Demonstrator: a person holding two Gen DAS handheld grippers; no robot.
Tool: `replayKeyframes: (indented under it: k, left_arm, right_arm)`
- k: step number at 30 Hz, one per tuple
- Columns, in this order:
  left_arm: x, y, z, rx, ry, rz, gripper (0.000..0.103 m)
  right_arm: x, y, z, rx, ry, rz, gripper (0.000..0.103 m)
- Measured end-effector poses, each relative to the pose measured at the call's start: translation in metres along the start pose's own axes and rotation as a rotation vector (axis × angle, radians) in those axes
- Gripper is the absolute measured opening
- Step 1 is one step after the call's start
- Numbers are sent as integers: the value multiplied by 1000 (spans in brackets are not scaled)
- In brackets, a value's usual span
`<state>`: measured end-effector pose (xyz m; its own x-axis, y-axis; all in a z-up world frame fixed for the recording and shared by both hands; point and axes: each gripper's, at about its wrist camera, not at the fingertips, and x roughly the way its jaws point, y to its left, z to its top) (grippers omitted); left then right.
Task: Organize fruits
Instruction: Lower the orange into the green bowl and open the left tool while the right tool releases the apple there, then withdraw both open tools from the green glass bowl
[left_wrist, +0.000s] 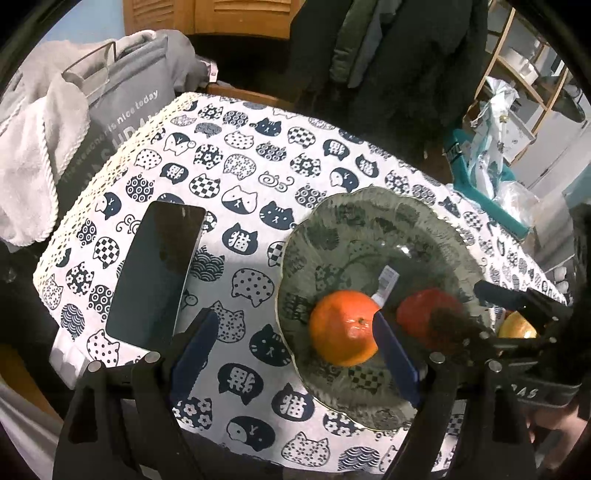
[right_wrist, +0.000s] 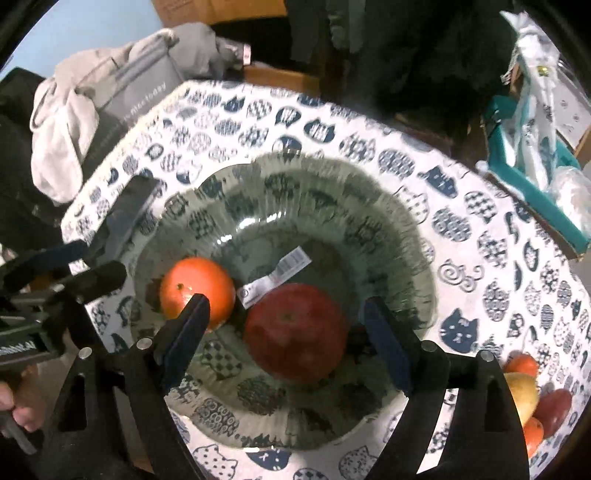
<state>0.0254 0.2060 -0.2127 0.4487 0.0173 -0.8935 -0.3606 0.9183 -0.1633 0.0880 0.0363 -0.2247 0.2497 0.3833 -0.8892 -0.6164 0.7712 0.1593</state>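
Both wrist views look steeply down, close, sharing the glass plate (left_wrist: 436, 221) (right_wrist: 406, 229).

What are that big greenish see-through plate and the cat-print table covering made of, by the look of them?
Greenish see-through plate: probably glass, glossy; the cat pattern shows through it and it catches highlights, though clear plastic is possible. Cat-print table covering: woven cloth, matte, with a lace-like cream edging.

A dark, glossy phone (left_wrist: 157, 273) lies flat on the white cloth printed with navy cat heads (left_wrist: 236, 162) that covers the bench. Past its far corner, a pale grey towel (left_wrist: 33, 162) is draped beside a grey lettered bag (left_wrist: 122, 110). A teal frame (right_wrist: 532, 177) stands on the other side.
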Motion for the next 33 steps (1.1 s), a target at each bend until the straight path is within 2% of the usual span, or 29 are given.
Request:
replayKeyframes:
  k: [15,24,33]
  left_arm:
    - [-57,-37,6,67,-119,-52,87]
    - [-94,-67,5,128,-179,-85,87]
    - [-125,-107,-1,207,-230,-125,89]
  right_arm:
    - [-106,-15,-6,24,-217,-95,86]
    - [-173,-29,-30,42,-337,-140,86]
    - [-229,-58,-62,85,-413,-178,88]
